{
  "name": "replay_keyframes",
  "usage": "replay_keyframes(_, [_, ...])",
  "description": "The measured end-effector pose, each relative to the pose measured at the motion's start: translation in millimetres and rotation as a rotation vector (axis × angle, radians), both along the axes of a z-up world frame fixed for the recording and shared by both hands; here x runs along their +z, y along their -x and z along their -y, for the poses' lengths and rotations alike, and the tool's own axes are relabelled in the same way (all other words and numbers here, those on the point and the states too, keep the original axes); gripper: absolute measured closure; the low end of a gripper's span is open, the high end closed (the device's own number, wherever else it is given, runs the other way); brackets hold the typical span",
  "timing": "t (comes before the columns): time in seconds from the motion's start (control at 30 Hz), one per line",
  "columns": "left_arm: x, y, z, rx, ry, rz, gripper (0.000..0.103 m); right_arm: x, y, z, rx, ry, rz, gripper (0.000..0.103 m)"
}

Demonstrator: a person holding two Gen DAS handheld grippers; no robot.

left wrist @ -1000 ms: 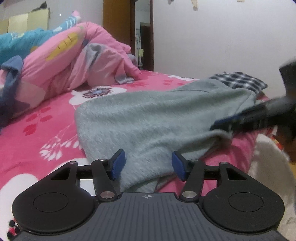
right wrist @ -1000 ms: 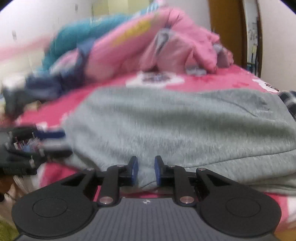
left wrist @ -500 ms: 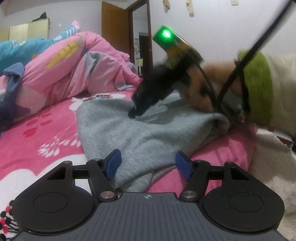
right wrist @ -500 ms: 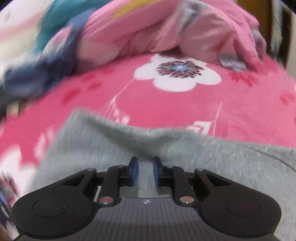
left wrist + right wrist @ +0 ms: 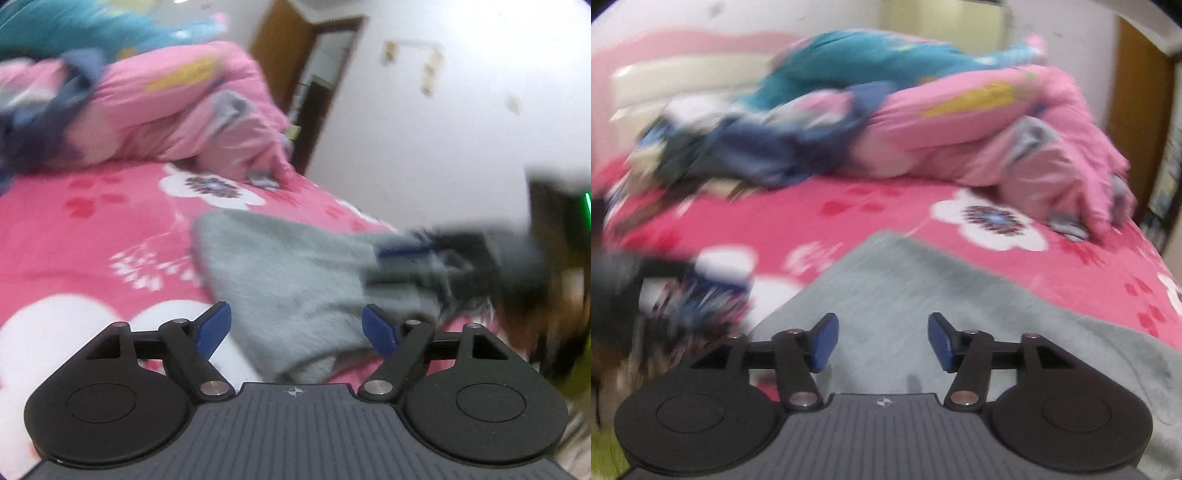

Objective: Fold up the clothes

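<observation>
both grippers have let go of the grey sweater [image 5: 923, 295], now folded near the bed's [image 5: 886, 214] front edge. left gripper [image 5: 295, 328] and right gripper [image 5: 882, 341] jaws are opening, pinching nothing. this fold looks done.

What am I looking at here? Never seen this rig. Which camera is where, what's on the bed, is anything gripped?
No robot arm: a person holds a two-finger gripper in each hand, each with a fisheye camera looking along its fingers. One picture is from the left gripper, the other from the right gripper. Both look over a bed with a pink flowered sheet. A grey garment lies on it; a pile of pink and teal bedding sits behind. Both pairs of jaws are opening, with grey cloth between the pads but not pinched. Nothing is held. The blurred dark shape in the left view is the right gripper.
</observation>
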State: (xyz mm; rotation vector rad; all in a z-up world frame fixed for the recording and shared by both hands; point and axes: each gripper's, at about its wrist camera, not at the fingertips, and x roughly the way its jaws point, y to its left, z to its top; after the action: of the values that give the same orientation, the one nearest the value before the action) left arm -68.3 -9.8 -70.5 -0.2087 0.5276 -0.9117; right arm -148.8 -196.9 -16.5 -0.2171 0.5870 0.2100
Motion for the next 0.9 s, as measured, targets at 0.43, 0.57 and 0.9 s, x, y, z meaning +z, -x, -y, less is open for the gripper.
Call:
replay_keyframes(0.43, [-8,-22,-46,0.245,0.086,-0.278,0.023,-69,9,-110,0.248,0.423,0.077,0.03])
replay_keyframes(0.57, [-6,-22,-48,0.245,0.084,-0.274,0.023,-69,10,-103,0.19,0.443,0.093,0.033])
replay_keyframes(0.9, [-9,-35,-36,0.206,0.124,-0.361,0.023,-75,8,-102,0.113,0.492,0.146,0.075])
